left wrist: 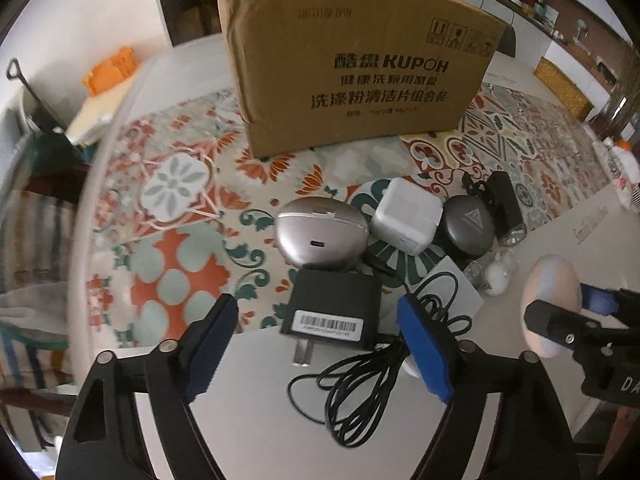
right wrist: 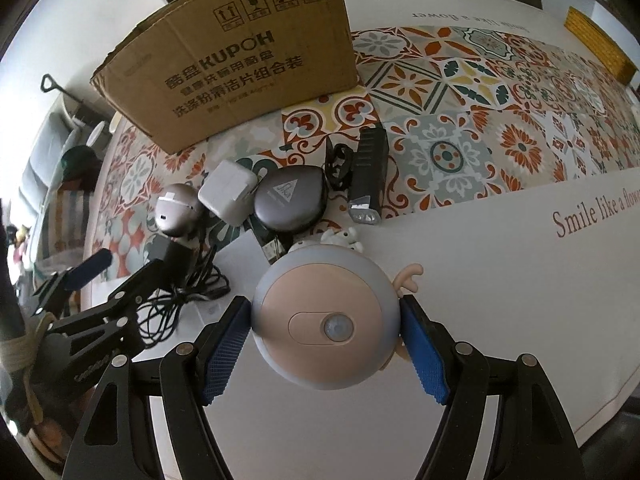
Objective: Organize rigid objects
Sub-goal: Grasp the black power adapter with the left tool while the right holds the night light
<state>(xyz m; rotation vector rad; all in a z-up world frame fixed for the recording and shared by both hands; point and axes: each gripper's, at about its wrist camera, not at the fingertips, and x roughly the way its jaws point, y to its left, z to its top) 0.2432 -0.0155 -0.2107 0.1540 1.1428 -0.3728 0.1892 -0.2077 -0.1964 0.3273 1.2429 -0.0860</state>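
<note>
The surface is draped in a white cloth with a band of orange, green and grey tile pattern and the printed line "Smile like a flower" (partly cut off at the frame edge). Beyond its far edge, dark shelving lined with small items runs along a pale wall. Off the left side sits striped fabric, all in soft, even daylight.
</note>
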